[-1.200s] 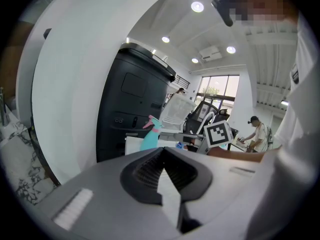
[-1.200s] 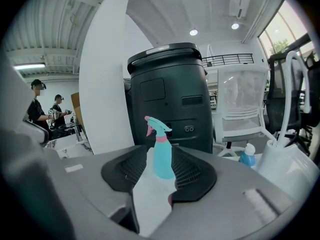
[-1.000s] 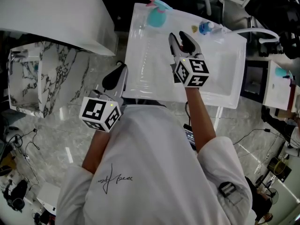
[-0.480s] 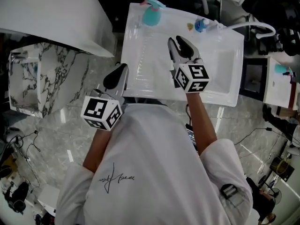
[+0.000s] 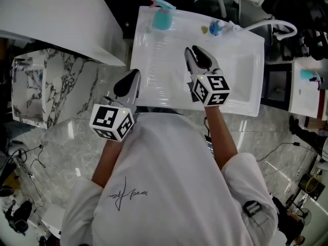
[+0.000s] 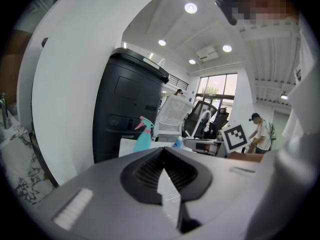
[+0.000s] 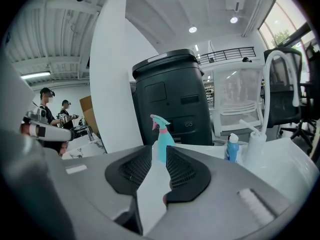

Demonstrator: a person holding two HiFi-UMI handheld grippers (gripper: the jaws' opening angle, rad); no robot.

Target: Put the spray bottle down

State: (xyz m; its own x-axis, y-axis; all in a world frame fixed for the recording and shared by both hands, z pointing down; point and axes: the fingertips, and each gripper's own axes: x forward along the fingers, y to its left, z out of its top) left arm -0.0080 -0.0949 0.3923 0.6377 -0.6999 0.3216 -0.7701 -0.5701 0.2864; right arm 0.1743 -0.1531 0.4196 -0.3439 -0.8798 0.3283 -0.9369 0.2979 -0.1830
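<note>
The teal spray bottle (image 5: 163,15) with a pink trigger stands upright and alone at the far left corner of the white table (image 5: 241,88). It also shows in the left gripper view (image 6: 142,136) and the right gripper view (image 7: 161,139). My right gripper (image 5: 198,54) hovers over the middle of the table, well short of the bottle; its jaws are closing with a narrow gap and nothing between them. My left gripper (image 5: 132,78) hangs at the table's near left edge, its pads meeting at the tips, empty. In their own views the right gripper (image 7: 159,150) and left gripper (image 6: 163,152) both point toward the bottle.
A small blue bottle (image 5: 214,28) lies near the table's far edge beside a white curved tube (image 5: 277,27). A black bin (image 7: 170,99) stands behind the table. A marble-patterned counter (image 5: 46,86) sits to the left. People stand in the background.
My right gripper has drawn back from the spray bottle toward the near side, and its jaws have narrowed. The bottle stays standing. The left gripper has hardly shifted.
</note>
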